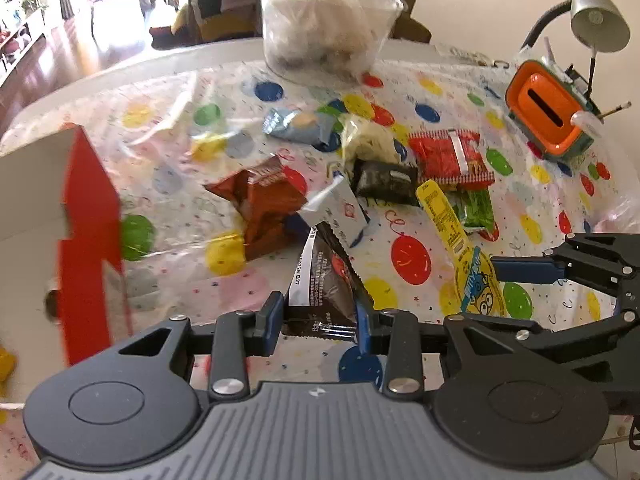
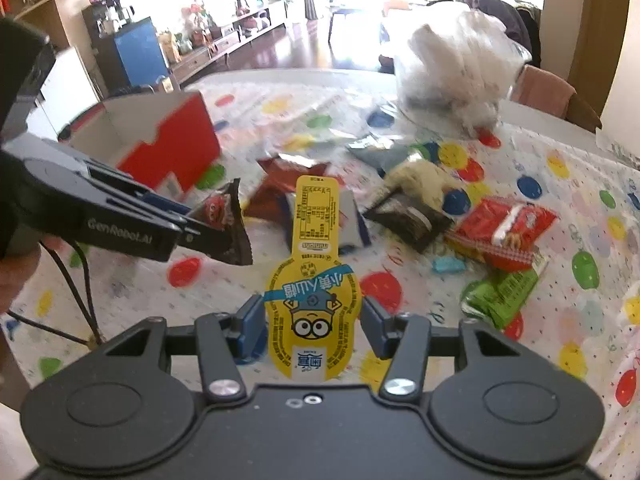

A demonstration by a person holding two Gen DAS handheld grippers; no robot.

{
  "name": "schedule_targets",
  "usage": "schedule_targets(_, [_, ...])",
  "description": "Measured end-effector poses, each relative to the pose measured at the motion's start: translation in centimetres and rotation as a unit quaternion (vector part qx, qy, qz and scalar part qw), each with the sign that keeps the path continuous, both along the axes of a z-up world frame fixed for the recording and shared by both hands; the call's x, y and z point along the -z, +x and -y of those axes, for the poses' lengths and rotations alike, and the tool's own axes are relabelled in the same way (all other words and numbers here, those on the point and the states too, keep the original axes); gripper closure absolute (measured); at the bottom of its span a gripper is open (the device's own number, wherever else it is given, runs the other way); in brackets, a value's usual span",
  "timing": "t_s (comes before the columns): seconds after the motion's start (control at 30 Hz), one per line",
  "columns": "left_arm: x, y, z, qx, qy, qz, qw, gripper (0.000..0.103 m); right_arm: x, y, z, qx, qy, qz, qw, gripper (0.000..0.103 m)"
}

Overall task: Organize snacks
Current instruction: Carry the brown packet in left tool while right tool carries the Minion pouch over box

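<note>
Your left gripper [image 1: 320,320] pinches the dark packet [image 1: 320,280] (the right gripper [image 2: 312,320] holds the yellow snack [image 2: 314,280]); the box [image 1: 86,216] sits nearer your left, by the tabletop's left edge.

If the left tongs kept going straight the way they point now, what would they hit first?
Probably the white snack packet lying just beyond the dark brown packet that the left tongs hold, or the brown packet beside it; depth is unclear.
</note>
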State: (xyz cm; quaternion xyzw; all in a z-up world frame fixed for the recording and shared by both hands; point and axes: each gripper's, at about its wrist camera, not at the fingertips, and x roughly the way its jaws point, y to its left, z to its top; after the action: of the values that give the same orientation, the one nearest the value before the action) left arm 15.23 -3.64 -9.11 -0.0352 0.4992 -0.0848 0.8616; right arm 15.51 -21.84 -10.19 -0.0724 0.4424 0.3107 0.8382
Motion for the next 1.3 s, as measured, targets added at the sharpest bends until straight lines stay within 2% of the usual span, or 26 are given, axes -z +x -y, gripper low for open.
schedule_targets(0.33, [-3.2,-3.1,-4.3,-0.042,0.0,0.031,0.9987,0.068,-4.1,-1.8,-4.1,-0.019,0.029,0.027,0.999,0.052])
schedule_targets(0.6, [-5.1,-5.4,-8.7,-0.077,0.004,0.056,0.9955,0.068,-6.2,-2.5,-8.7,-0.037,0.049,0.039,0.997,0.052])
schedule_targets(0.97, [-7.1,-7.3,-15.3,-0.121,0.014,0.079,0.9894,0.068,-7.6,-2.4,-16.2,-0.071,0.064,0.042,0.995,0.052])
schedule_targets(1.3, [-7.7,-7.2,-22.0,-0.164,0.033,0.089,0.9819,0.068,-7.1,-1.0,-22.8,-0.081,0.058,0.021,0.995,0.052])
